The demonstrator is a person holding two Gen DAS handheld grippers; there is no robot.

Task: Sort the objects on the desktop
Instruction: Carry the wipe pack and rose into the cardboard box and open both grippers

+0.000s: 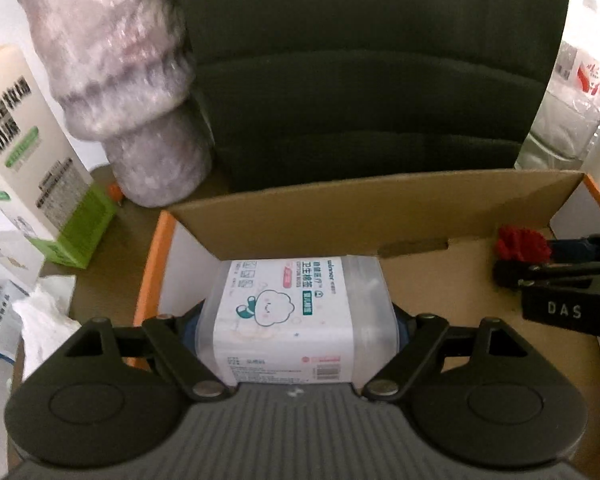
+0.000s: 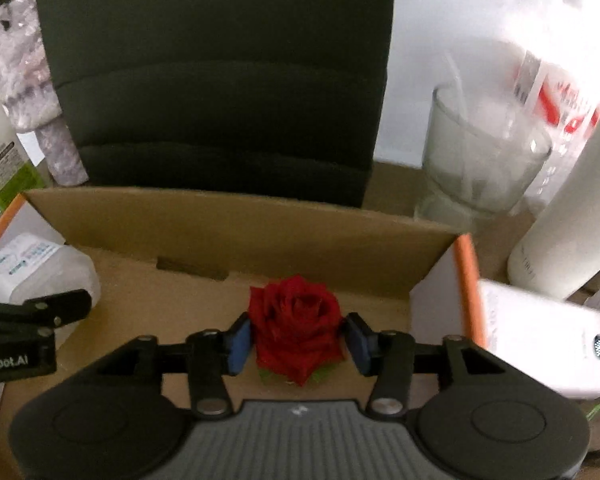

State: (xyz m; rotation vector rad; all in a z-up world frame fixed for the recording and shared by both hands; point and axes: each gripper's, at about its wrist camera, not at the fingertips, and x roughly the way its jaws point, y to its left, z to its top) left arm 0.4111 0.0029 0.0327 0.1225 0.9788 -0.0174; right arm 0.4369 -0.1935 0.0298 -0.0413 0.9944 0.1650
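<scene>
The cardboard box (image 1: pixel 340 216) lies open in front of me, its brown floor under both my tongs. My left gripper (image 1: pixel 298 322) is clamped on the cotton swab box (image 1: pixel 296 312), which sits between the blue pads at the box's left end. My right gripper (image 2: pixel 296 340) holds the red rose (image 2: pixel 296 328) between its pads (image 2: pixel 239 342), touching on both sides, over the box's right half.

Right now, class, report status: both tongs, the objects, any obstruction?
Left tongs shut on clear plastic cotton-swab box. Right tongs around red fabric rose. Both over open cardboard box. Nothing blocking.
</scene>
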